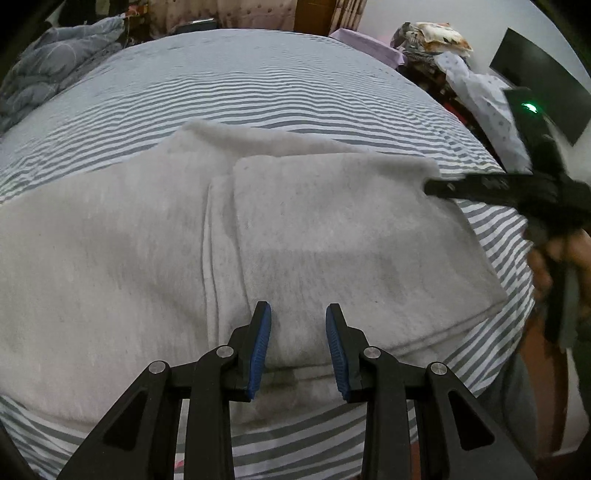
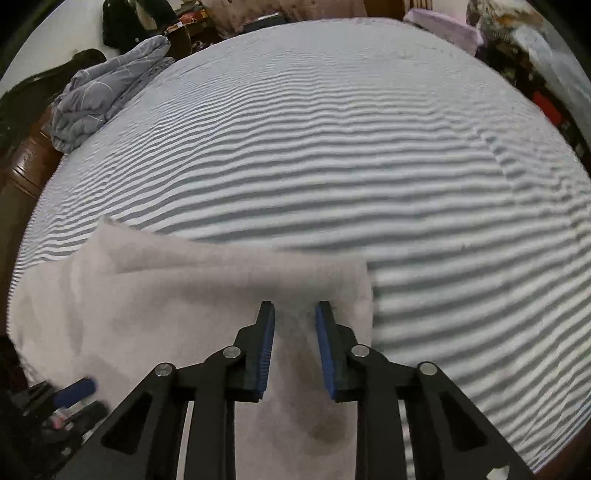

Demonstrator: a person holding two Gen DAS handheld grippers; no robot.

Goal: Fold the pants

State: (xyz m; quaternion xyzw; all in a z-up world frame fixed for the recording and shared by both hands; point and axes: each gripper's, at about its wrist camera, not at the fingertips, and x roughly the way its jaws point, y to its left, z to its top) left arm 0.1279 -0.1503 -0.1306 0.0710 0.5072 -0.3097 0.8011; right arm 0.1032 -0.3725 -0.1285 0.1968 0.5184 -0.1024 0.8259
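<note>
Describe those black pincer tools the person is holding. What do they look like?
Each is a black plastic linkage of angular bars joined by silver round pins. The left gripper and right gripper both end in two narrow jaws lined with ribbed blue pads. A green light glows on the right one's body.

Place: a bedroom in a home, as far as I can see.
Main surface: a wide bed (image 2: 332, 147) under me, covered with a grey-and-white striped sheet.
Bedding: a crumpled grey-blue quilt (image 2: 107, 92) bunched at the bed's far left corner.
Frame: dark brown wooden bed edge (image 2: 26, 173) beside that quilt.
Clutter: heaps of patterned clothes (image 1: 436, 40) piled off the bed's far right side, and a lilac pillow (image 2: 443, 26) near them.
Backdrop: a pinkish curtain (image 1: 229, 11) beyond the bed.
</note>
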